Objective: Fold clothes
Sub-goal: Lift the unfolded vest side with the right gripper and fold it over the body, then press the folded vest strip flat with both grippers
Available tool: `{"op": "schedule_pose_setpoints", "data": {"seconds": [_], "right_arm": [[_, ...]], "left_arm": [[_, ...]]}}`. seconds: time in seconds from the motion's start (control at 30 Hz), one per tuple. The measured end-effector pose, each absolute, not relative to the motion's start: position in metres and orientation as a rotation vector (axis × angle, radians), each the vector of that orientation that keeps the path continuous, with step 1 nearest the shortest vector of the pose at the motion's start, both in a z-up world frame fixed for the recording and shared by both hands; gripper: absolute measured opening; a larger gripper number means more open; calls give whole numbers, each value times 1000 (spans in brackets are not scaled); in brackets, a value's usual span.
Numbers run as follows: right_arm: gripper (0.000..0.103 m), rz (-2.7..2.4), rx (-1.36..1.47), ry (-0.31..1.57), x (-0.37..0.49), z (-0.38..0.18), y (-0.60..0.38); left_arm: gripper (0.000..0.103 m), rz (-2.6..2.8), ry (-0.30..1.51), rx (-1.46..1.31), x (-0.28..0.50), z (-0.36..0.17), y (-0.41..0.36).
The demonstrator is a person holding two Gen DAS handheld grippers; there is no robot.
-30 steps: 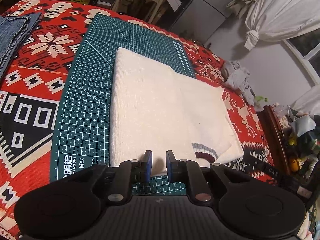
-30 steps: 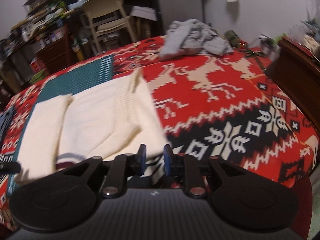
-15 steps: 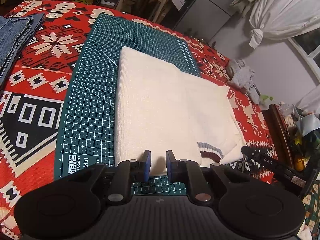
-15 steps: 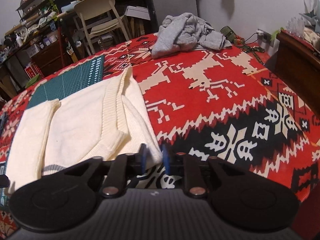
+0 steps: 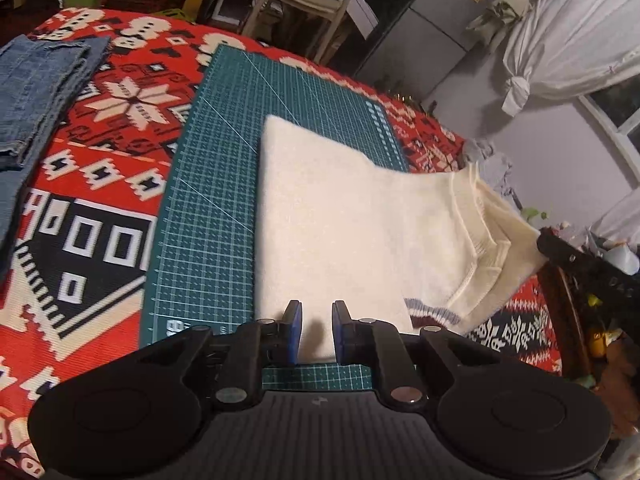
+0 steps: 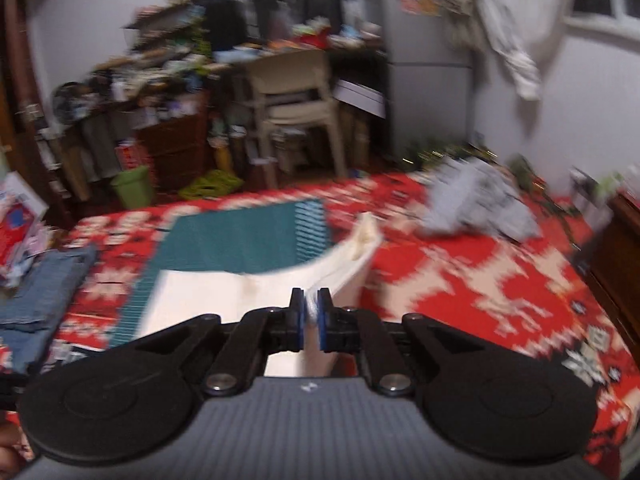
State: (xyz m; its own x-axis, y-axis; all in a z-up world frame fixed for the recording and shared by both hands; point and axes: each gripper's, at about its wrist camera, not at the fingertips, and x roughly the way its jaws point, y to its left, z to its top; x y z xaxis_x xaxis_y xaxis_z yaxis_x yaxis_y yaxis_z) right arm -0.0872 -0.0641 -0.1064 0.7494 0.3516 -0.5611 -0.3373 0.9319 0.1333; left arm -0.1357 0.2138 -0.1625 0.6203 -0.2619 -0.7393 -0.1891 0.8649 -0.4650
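Left wrist view is showing the cream sweater lying partly folded on the green cutting mat, its right side lifting off the red patterned cloth that is covering the worktop. The right hand-held gripper is pinching that raised edge, its blue pads nearly together with knit between them. The left hand-held gripper is hovering over the near hem with a narrow gap between its fingers, and nothing is caught in it.

The step in hand is probably carrying the right side across onto the folded panel. Doing it well is likely calling for a low, steady arc so that the lifted cloth is not bunching, with the edge landing parallel to the sweater's left border. The free tool could be pressing the near hem to keep the lower layer from sliding on the mat.

Folded jeans are lying at the far left and a grey garment is heaped beyond the mat; both are well apart from the sweater.
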Motion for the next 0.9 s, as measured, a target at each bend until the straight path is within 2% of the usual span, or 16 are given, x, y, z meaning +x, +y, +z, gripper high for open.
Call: {"op": "schedule_pose_setpoints", "data": {"seconds": [0.27, 0.43, 0.47, 0.67, 0.77, 0.9], "right_arm": [[6, 647, -83, 604, -138, -95, 37], [5, 717, -206, 704, -157, -135, 90], [0, 725, -220, 717, -157, -142, 96], [3, 744, -228, 728, -165, -144, 105], [7, 723, -193, 706, -162, -132, 89], [7, 653, -144, 691, -148, -125, 55]], "left_arm": [[14, 33, 859, -583, -159, -156, 250], [14, 68, 842, -635, -173, -159, 270], [14, 72, 839, -643, -175, -160, 273], [14, 63, 825, -668, -179, -160, 277], [14, 36, 831, -676, -177, -161, 275], [14, -28, 856, -707, -169, -166, 270]]}}
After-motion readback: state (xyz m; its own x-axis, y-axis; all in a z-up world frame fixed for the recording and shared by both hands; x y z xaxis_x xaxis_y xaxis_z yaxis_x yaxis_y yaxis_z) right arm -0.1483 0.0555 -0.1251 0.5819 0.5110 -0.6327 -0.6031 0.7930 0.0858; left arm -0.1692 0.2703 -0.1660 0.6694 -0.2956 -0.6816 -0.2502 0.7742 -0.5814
